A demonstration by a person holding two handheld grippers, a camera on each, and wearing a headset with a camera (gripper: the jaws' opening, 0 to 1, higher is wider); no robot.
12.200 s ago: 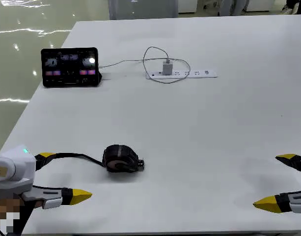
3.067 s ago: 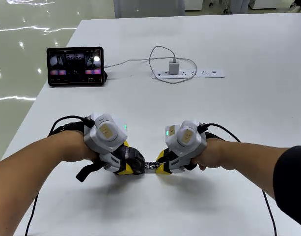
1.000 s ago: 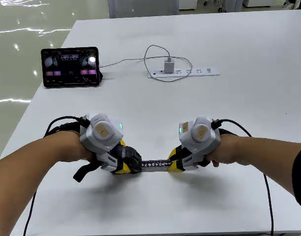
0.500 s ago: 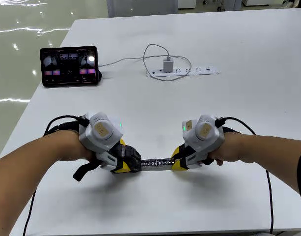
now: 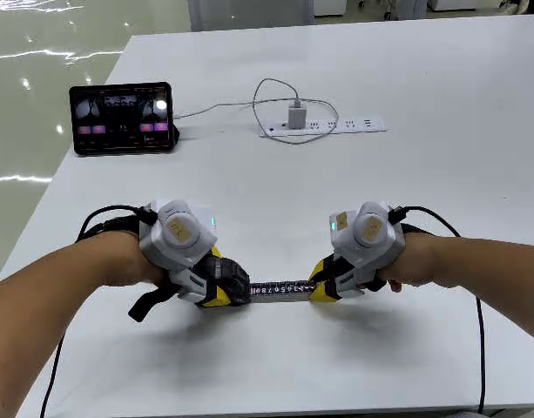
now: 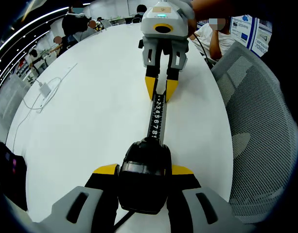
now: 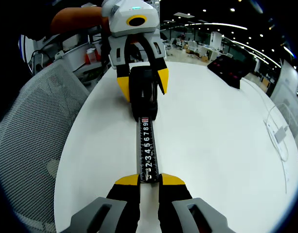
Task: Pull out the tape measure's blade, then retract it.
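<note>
Left gripper (image 5: 219, 292): held in the person's left hand, pointing across towards the other gripper, low on the counter (image 5: 397, 157).
Left fingers (image 6: 106, 170): clamped on the tape measure case (image 6: 144, 177), one yellow tip on each side of it; the black case sits between them with its mouth facing away from the gripper.
Right gripper (image 5: 321, 287): held in the person's right hand, facing the left gripper head-on, the two well apart along one line.
Right fingers (image 7: 127, 180): pressed together on the free end of the blade (image 7: 146, 145), which sits right at their tips.
Blade: drawn out of the case in a short straight strip that spans the gap from the left fingers to the right fingers; black face with white numerals running 1 to 9, the low numbers next to the right fingers.
Blade height: close over the counter; whether it touches the top, I cannot tell.
Case: at the counter's near side, between the left fingers, opposite the right fingers.
Tablet (image 5: 123, 117): standing with its screen lit, far beyond the left fingers.
Power strip (image 5: 323, 129): far beyond the stretch between the two pairs of fingers, with a white charger (image 5: 296, 116) plugged in and a looped cable around it.
</note>
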